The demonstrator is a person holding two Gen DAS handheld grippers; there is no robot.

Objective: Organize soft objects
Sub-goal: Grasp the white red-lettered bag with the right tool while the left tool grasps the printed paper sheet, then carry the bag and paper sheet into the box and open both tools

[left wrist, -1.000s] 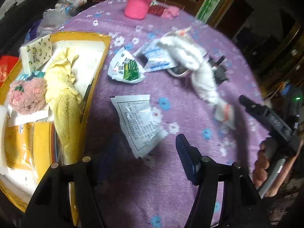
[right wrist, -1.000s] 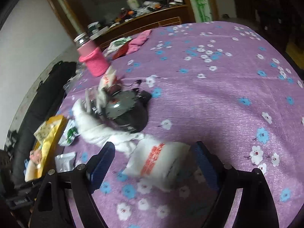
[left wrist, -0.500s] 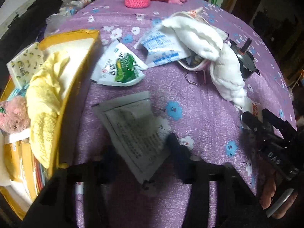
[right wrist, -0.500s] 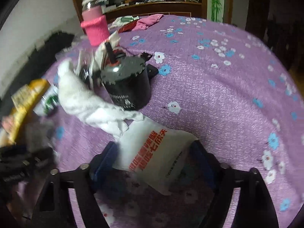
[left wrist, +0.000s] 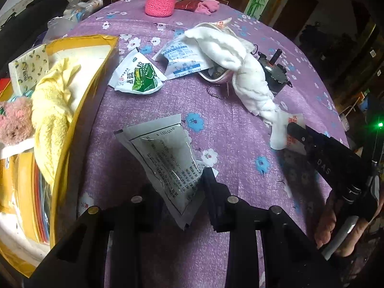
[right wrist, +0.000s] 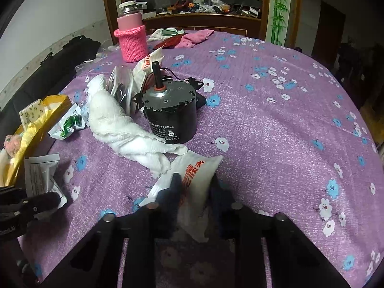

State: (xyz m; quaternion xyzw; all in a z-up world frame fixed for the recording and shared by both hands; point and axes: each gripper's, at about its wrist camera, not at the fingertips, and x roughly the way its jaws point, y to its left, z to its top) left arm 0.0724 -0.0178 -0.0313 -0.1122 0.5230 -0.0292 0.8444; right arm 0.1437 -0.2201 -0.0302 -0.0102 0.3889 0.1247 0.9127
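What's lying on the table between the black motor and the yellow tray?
In the right wrist view, between the motor and the tray: a white towel and a green-and-white sachet.

White towel [left wrist: 242, 72] hides part of the motor [left wrist: 276, 76] and pouch behind

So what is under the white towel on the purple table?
The white towel drapes over a pink-rimmed round case, partly over a blue-printed sachet, and its tail lies on the white pouch. The case's contents are mostly covered; the black motor stands beside it.
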